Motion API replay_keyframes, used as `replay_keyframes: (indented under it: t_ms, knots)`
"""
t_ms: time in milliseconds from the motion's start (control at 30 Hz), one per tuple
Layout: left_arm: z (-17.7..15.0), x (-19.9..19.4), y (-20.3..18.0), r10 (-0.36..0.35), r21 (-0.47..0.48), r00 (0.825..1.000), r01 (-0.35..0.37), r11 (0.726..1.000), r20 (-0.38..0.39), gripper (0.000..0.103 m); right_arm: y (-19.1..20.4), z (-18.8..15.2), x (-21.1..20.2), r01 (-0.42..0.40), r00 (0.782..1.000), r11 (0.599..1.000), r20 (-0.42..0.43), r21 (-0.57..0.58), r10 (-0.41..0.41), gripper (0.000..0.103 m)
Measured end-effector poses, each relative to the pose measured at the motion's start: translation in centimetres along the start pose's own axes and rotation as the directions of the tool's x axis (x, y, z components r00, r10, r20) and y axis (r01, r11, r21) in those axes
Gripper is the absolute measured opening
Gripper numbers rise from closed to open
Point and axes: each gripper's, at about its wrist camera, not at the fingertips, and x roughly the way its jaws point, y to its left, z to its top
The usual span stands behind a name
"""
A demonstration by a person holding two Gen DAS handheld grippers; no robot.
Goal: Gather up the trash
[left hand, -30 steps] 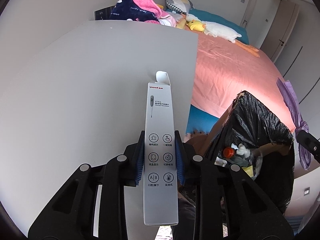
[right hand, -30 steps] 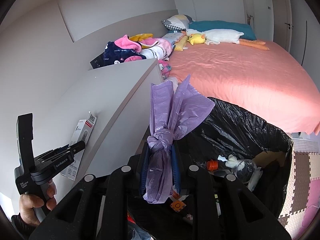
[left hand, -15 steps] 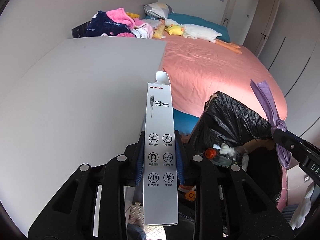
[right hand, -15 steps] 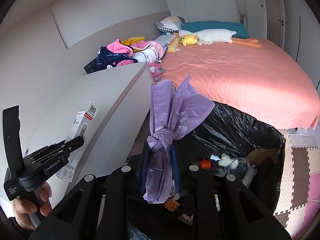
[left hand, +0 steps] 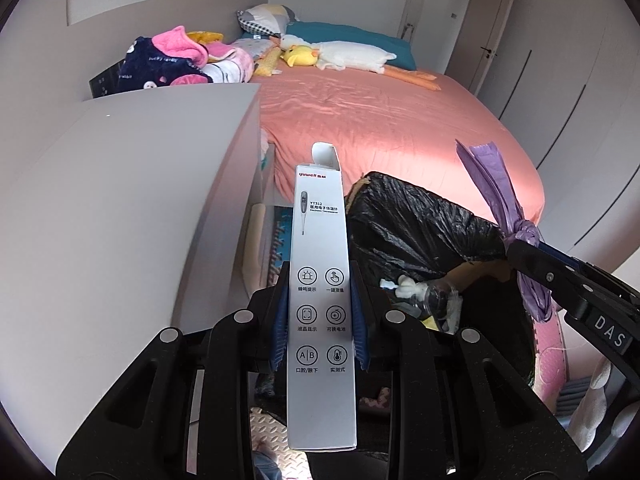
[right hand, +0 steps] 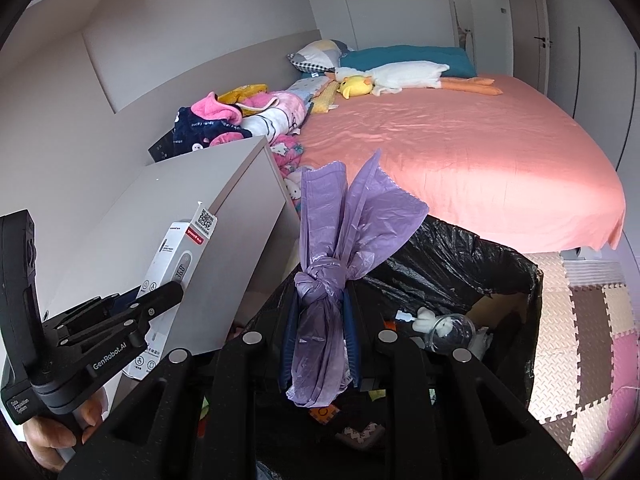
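Observation:
My left gripper (left hand: 320,320) is shut on a long white thermometer box (left hand: 322,264), which stands upright between the blue pads. The same box (right hand: 176,264) shows at the left of the right wrist view, held over the edge of the grey cabinet. My right gripper (right hand: 320,336) is shut on a knotted purple plastic bag (right hand: 340,240), held above the near rim of the bin lined with a black bag (right hand: 460,252). In the left wrist view the purple bag (left hand: 504,208) hangs at the right, over the black-lined bin (left hand: 420,224). Inside the bin lie a clear bottle (right hand: 448,328) and other trash.
A grey cabinet (left hand: 132,200) stands to the left of the bin. A bed with a pink sheet (right hand: 460,152) lies behind the bin, with plush toys and folded clothes at its head. Foam floor mats (right hand: 592,320) cover the floor at the right. A hand (right hand: 52,440) grips the left tool.
The left gripper has swung right, off the cabinet top toward the bin, still holding the box. The right gripper with the purple bag has shifted slightly and the bin looks closer.

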Motion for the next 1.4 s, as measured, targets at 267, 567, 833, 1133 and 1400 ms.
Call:
replay_keyframes:
  t_ms: [267, 567, 833, 1133, 1400]
  knots:
    - [-0.5, 1.1, -3.1, -0.065, 0.083, 0.995, 0.071, 0.994, -0.069, 0.043, -2.4, 0.3, -0.8, 0.086, 0.996, 0.996, -0.009, 0.022, -0.086, 0.027]
    - [-0.5, 0.8, -2.6, 0.04, 0.112, 0.999, -0.037, 0.993, -0.016, 0.097, -3.9, 0.7, -1.4, 0.176, 0.984, 0.983, 0.026, 0.059, -0.178, 0.073]
    - [-0.9, 0.5, -1.9, 0.038, 0.093, 0.999, -0.036, 0.995, -0.02, 0.097, -4.0, 0.4, -1.3, 0.169, 0.985, 0.984, 0.018, 0.055, -0.17, 0.073]
    - [-0.9, 0.4, -1.5, 0.038, 0.079, 0.999, -0.036, 0.996, -0.017, 0.097, -3.5, 0.6, -1.1, 0.169, 0.985, 0.985, 0.018, 0.045, -0.17, 0.073]
    - [-1.0, 0.3, -1.3, 0.039, 0.07, 0.999, -0.037, 0.997, -0.02, 0.097, -3.3, 0.3, -1.1, 0.171, 0.985, 0.984, 0.017, 0.047, -0.172, 0.073]
